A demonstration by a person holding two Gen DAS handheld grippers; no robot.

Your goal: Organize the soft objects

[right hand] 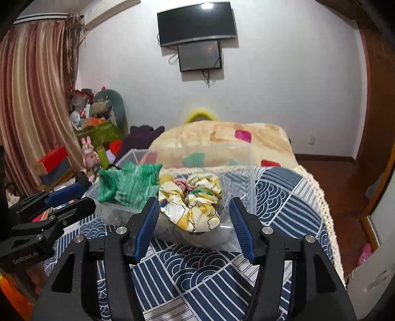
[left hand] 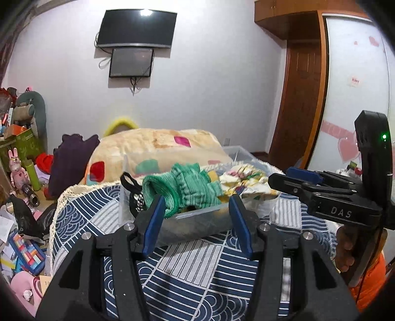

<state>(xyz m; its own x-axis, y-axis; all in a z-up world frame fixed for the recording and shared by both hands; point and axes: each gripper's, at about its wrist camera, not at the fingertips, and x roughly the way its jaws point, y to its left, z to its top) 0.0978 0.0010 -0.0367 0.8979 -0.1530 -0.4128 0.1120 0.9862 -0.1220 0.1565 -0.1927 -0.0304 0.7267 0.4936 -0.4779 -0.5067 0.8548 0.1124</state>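
Observation:
A clear plastic box [left hand: 197, 219] [right hand: 227, 187] stands on a bed with a navy and white patterned cover [left hand: 192, 266] [right hand: 202, 271]. A green knitted garment [left hand: 182, 190] [right hand: 130, 185] lies in its left part and a yellow floral cloth [left hand: 246, 180] [right hand: 195, 205] in its right part. A black mesh item [left hand: 134, 195] hangs at the box's left end. My left gripper [left hand: 197, 214] is open and empty, just short of the box; it also shows in the right wrist view [right hand: 64, 197]. My right gripper [right hand: 193, 217] is open and empty in front of the floral cloth; it also shows in the left wrist view [left hand: 293, 177].
A folded beige blanket [left hand: 158, 153] [right hand: 222, 143] lies behind the box. A cluttered heap of toys, boxes and a purple cloth [left hand: 71, 163] fills the left side. A wooden wardrobe [left hand: 301, 98] stands on the right. Two screens [right hand: 197, 22] hang on the far wall.

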